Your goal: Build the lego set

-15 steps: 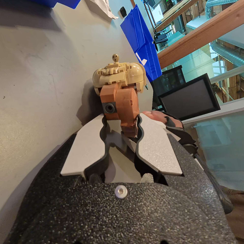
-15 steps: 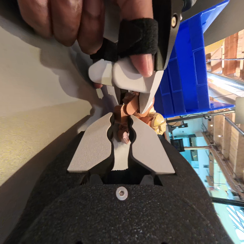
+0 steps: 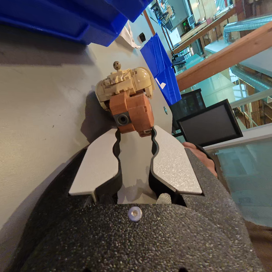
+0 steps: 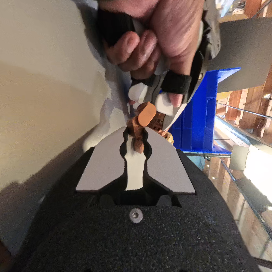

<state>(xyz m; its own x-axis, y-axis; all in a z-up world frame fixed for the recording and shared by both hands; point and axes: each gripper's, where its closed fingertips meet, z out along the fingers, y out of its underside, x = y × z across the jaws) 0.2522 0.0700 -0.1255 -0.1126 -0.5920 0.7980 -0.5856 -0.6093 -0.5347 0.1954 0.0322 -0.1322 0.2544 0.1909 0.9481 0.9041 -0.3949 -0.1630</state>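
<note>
The tan-and-brown lego figure (image 3: 126,103), light, rigid and prone to popping apart at its studs, sits off the tabletop (image 3: 36,117) at the tips of the released left hand-held gripper (image 3: 136,131), while the right hand-held gripper (image 4: 135,131) clenches its brown limb (image 4: 136,132), the sturdiest hold.

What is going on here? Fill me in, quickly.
A person is building a tan and brown lego model with two handheld grippers over a pale table. The left gripper has the model's brown lower end between its spread fingertips; whether it really grips cannot be told. The right gripper is closed on a brown limb at that same end, apparently fitting or adjusting it. Blue bins sit behind.
</note>
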